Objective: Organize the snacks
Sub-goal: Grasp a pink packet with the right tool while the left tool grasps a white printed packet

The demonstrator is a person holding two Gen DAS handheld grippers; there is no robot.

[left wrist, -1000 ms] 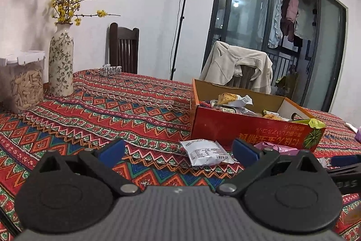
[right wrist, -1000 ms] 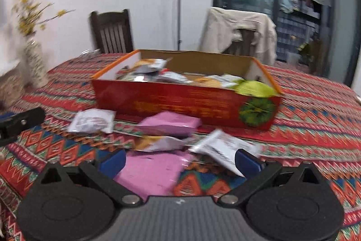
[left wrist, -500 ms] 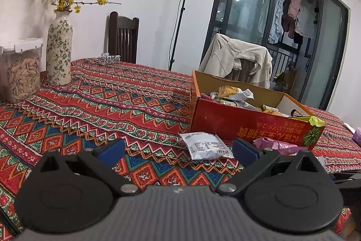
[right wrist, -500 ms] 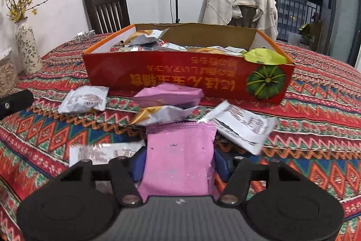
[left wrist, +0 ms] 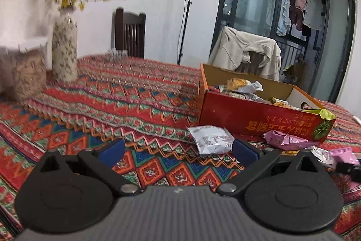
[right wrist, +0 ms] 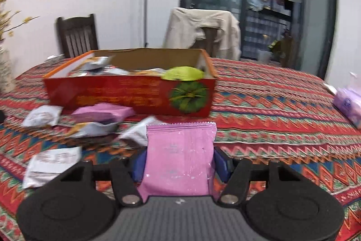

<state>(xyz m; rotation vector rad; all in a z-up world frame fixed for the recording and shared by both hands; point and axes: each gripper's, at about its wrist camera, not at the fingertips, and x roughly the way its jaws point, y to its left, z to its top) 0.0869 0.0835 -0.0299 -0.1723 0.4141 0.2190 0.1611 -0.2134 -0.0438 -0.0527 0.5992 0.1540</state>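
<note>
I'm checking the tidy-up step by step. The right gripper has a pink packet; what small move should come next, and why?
Probably carry it forward and up over the near wall of the red box. The right gripper is shut on the pink packet, which looks clear of the tablecloth, and the open box, already holding snacks, stands just ahead.

My table (right wrist: 282, 92) wears a bright red zigzag cloth. On it sits a red box (right wrist: 126, 94) full of snacks. In front of the box lie loose packets, white ones (left wrist: 211, 139) and a pink one (left wrist: 285, 140). A flower vase (left wrist: 65, 46) stands far back, and a purple pack (right wrist: 348, 105) lies to the right.
</note>
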